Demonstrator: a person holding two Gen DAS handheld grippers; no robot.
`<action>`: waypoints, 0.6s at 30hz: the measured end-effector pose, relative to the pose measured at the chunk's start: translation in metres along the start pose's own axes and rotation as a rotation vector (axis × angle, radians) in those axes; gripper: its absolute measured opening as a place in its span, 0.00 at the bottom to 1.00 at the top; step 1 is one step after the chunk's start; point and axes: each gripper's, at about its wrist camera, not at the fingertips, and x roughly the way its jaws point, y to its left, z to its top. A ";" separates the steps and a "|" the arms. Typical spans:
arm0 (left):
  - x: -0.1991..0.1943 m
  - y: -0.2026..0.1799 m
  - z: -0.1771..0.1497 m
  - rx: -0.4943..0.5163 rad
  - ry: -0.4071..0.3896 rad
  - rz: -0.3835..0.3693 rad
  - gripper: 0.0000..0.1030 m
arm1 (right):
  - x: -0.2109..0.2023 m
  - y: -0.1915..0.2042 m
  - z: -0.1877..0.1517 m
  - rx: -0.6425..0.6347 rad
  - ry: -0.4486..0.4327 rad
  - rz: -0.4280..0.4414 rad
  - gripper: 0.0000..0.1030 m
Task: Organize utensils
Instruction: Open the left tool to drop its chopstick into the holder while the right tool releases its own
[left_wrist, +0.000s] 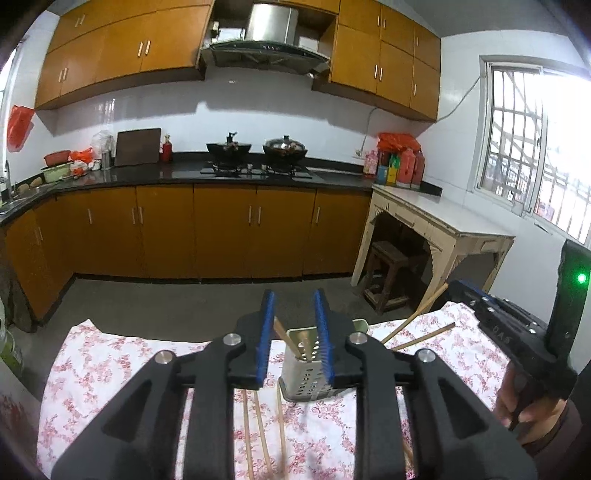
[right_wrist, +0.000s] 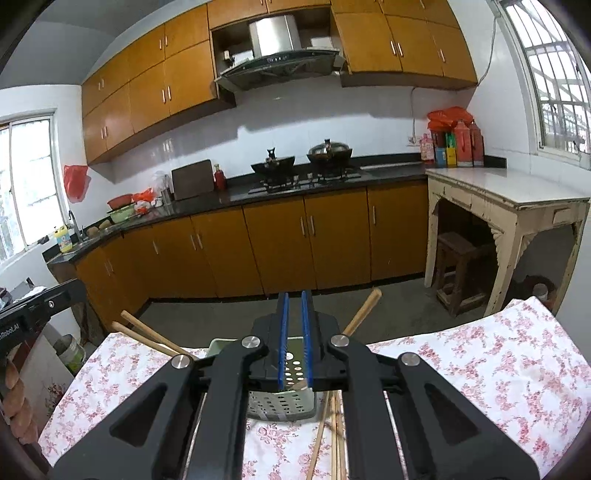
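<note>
Flanking a perforated metal holder (left_wrist: 304, 369), left tool (left_wrist: 295, 341) gapes — right tool (right_wrist: 295, 341) nearly shut, empty.

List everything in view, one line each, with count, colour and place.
Utensil holder: one, perforated metal, on the floral tablecloth.
Chopsticks in holder: at least one, wood.
Loose chopsticks: several, wood, on the cloth near the holder.
Woks: two, black, on the stove.
Cutting board: one, dark brown, against the wall.
Bottles: several, mostly red, counter corner.
Side table: one, cream, under the window.
Stool: one, dark wood, under it.
Left tongs: open around the holder.
Right tongs: nearly shut, above the holder.
</note>
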 end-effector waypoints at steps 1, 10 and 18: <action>-0.006 0.001 -0.002 -0.001 -0.007 0.003 0.26 | -0.011 -0.001 0.000 -0.002 -0.011 0.002 0.08; -0.048 0.033 -0.072 -0.004 0.014 0.085 0.36 | -0.056 -0.025 -0.055 -0.025 0.022 -0.043 0.25; 0.003 0.066 -0.163 -0.047 0.224 0.135 0.38 | -0.002 -0.058 -0.148 0.067 0.313 -0.083 0.25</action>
